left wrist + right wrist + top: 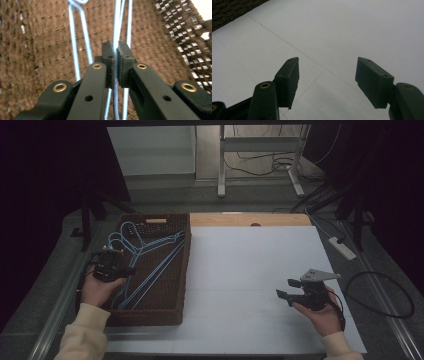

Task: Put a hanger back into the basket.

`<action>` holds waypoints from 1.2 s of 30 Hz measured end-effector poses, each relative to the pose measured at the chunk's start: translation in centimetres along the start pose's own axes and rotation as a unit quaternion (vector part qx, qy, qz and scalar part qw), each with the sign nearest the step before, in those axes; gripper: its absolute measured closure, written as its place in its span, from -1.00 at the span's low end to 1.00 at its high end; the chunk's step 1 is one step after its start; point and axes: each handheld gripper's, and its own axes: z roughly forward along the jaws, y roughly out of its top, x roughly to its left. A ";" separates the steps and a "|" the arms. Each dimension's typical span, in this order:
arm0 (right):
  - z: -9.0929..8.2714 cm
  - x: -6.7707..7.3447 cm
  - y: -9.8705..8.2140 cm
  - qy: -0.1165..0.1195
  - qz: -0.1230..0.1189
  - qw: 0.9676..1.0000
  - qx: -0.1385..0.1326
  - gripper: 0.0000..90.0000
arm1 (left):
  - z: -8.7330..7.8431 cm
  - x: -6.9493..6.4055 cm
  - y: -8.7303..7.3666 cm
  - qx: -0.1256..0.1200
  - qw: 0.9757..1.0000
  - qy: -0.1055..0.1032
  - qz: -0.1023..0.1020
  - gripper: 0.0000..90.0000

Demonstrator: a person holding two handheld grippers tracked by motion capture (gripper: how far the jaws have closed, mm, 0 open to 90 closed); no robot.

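Observation:
Several light-blue wire hangers lie in a brown woven basket at the table's left side. My left gripper hangs over the basket's left part, shut on one hanger's wire. In the left gripper view that blue wire runs straight between the pressed pads of the left gripper, with the basket floor and another hanger behind it. My right gripper rests low over the white table at the right, open. Between the jaws of the right gripper there is nothing but white surface.
The white table top stretches between basket and right hand, with a wooden strip along its far edge. Beyond the table's right edge lie a power strip and a looped black cable. A desk frame stands behind.

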 end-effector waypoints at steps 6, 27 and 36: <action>0.1 0.0 0.0 0.001 0.000 1.000 0.002 -0.19 | 0.2 0.0 0.1 0.000 1.000 0.020 0.002 0.85; 0.1 0.1 0.0 0.001 -0.002 1.000 0.001 -0.20 | -4.3 -3.2 -1.5 -0.175 0.982 -0.040 0.060 -0.19; -0.2 0.4 0.0 0.001 -0.003 1.000 -0.002 -0.26 | -5.3 -5.7 -3.0 -0.212 0.970 -0.076 0.093 -0.25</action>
